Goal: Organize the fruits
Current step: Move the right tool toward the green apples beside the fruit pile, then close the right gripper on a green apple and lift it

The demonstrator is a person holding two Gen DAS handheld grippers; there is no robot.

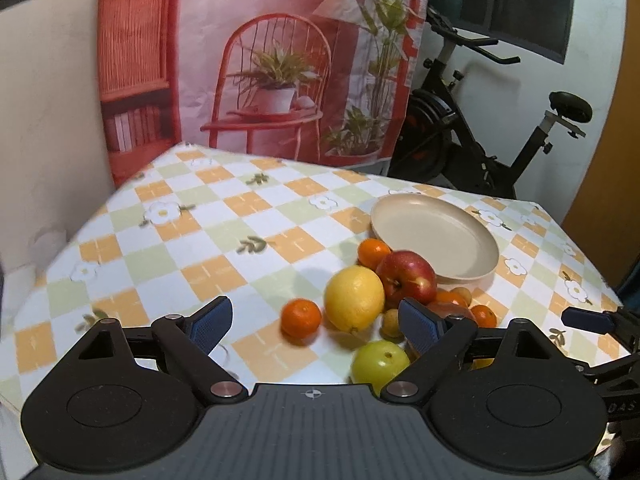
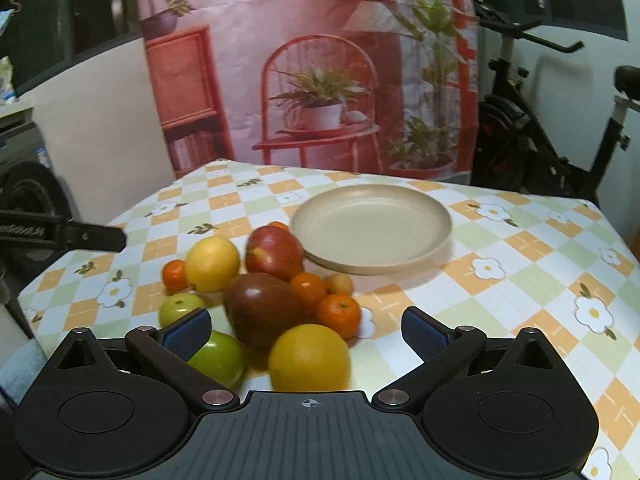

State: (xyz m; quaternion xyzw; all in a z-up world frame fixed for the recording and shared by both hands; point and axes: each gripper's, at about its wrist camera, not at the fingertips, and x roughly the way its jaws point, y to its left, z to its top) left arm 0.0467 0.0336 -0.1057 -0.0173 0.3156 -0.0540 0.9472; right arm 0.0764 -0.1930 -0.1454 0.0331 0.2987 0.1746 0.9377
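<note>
A heap of fruit lies on the checkered tablecloth beside an empty beige plate (image 1: 434, 236) (image 2: 372, 232). My left gripper (image 1: 316, 318) hovers open over the heap's left side, a tangerine (image 1: 301, 318) and a lemon (image 1: 354, 298) showing between its fingers, untouched. Behind them sit a red apple (image 1: 406, 278) and another tangerine (image 1: 373, 253); a green fruit (image 1: 380, 362) lies close below. My right gripper (image 2: 306, 330) is open above an orange (image 2: 310, 358) and a dark red mango (image 2: 262, 312), gripping nothing. The lemon (image 2: 212, 264), apple (image 2: 274, 252) and several tangerines lie beyond.
The table's far and right edges drop off near an exercise bike (image 1: 500, 128). A printed cloth backdrop (image 1: 260, 60) hangs behind the table. The other gripper's finger shows at each view's side (image 1: 588, 320) (image 2: 100, 238). Bare tablecloth (image 2: 520, 280) stretches right of the plate.
</note>
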